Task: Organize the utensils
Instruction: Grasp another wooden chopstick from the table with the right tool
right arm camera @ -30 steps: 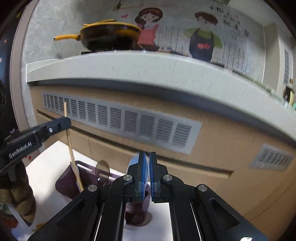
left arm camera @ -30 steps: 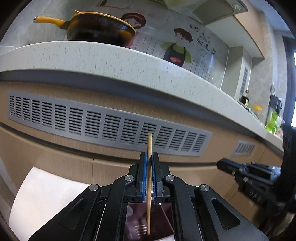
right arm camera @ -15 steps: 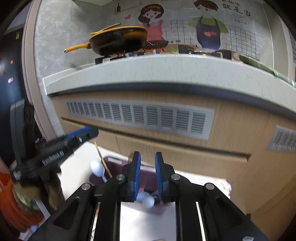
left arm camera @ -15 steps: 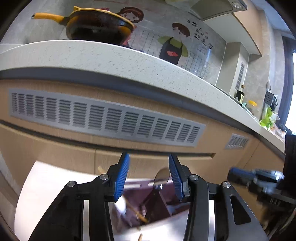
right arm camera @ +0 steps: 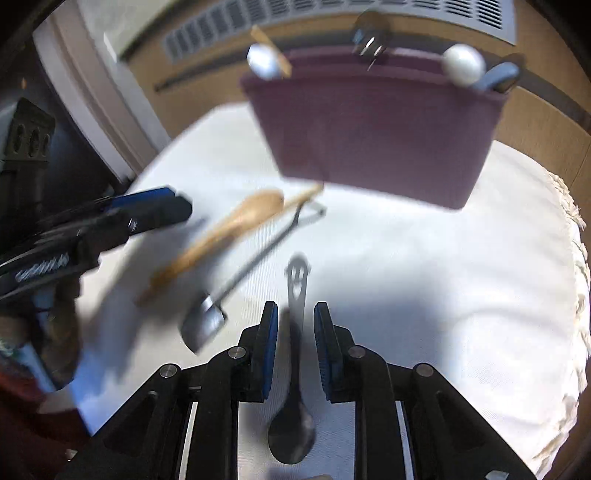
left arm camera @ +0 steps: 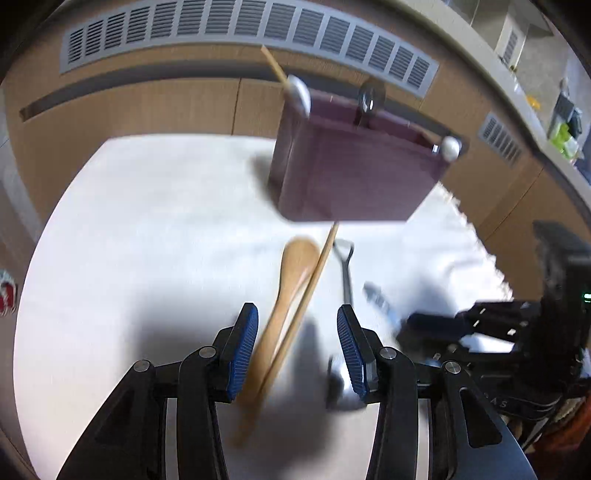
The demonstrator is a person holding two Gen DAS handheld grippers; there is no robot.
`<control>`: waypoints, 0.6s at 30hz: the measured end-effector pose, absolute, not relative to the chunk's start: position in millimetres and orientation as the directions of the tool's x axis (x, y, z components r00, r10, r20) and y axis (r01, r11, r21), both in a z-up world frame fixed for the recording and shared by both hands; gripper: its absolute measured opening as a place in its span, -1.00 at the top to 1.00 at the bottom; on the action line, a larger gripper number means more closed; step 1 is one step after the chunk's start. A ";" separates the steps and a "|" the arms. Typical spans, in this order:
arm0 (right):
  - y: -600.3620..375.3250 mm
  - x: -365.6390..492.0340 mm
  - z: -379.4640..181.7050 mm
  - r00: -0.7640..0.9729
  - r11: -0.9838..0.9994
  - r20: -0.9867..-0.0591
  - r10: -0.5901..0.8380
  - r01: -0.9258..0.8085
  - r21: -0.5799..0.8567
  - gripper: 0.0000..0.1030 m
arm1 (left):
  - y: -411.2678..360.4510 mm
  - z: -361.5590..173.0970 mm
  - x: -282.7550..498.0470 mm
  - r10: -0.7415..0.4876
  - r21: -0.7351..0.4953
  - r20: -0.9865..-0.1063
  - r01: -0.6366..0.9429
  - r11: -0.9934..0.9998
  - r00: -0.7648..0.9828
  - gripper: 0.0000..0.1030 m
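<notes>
A purple utensil holder [left arm camera: 354, 173] [right arm camera: 373, 133] stands at the back of the white cloth, with a chopstick, spoons and a white-knobbed utensil sticking out. In front of it lie a wooden spoon [left arm camera: 291, 295] [right arm camera: 240, 225], a chopstick [left arm camera: 314, 280] and a shovel-shaped metal spoon [left arm camera: 345, 280] [right arm camera: 207, 321]. My left gripper [left arm camera: 297, 317] hangs wide open just above the wooden spoon and chopstick, without touching them. My right gripper [right arm camera: 296, 312] has its jaws opening, and a metal spoon with a smiley handle [right arm camera: 297, 280] lies between them, untouched by the pads.
The white cloth [left arm camera: 147, 229] covers the table and has a fringed edge [right arm camera: 576, 229] at the right. Wooden cabinet fronts with a grey vent grille [left arm camera: 240, 22] rise close behind the holder. Each gripper shows at the side of the other's view.
The left gripper let go of a chopstick, which now stands in the holder. Both grippers opened, sank and tipped down from facing the cabinet to over the cloth.
</notes>
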State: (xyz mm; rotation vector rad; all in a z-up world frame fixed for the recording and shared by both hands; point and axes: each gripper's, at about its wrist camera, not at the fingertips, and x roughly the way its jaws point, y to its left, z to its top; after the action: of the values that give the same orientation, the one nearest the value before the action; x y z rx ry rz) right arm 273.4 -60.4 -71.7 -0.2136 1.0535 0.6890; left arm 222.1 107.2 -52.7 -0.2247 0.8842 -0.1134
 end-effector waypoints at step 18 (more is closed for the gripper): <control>-168.9 246.2 -70.3 0.500 0.923 -0.815 0.294 -0.370 0.105 0.66 | 84.2 -60.8 253.7 -0.282 -0.308 -0.756 0.059 0.949 0.591 0.11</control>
State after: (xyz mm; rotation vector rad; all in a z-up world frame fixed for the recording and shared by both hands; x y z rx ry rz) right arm 246.2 -168.9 -70.3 -0.0869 0.9675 0.4021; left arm 253.7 84.2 -60.8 -0.2630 0.9201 -0.2010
